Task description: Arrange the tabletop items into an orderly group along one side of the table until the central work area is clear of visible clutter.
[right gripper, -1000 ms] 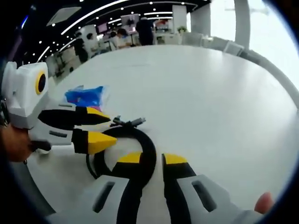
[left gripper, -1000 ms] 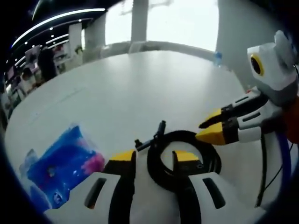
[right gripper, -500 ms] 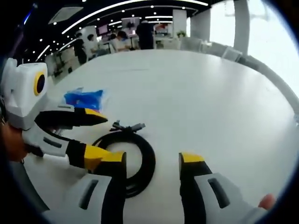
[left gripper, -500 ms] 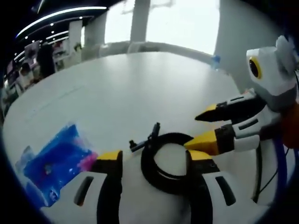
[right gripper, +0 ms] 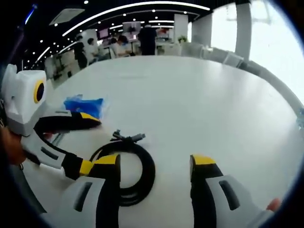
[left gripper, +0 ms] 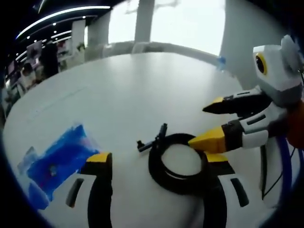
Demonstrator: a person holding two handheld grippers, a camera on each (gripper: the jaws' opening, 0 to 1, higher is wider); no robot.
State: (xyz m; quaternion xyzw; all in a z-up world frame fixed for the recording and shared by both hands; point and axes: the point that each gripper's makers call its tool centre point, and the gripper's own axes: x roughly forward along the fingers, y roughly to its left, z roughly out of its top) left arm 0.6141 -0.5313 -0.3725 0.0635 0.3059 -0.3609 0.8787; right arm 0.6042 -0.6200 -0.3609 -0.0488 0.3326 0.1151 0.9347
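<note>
On the white table (right gripper: 199,90), coiled black cable (left gripper: 176,159) between my wide-open grippers.
Looks floppy and light; I'd pinch across the coil's bundled loops.

You have a matt black rubbery cable (left gripper: 176,161), a glossy blue plastic bag (left gripper: 54,161), and a smooth white matt table (right gripper: 190,99).
</note>
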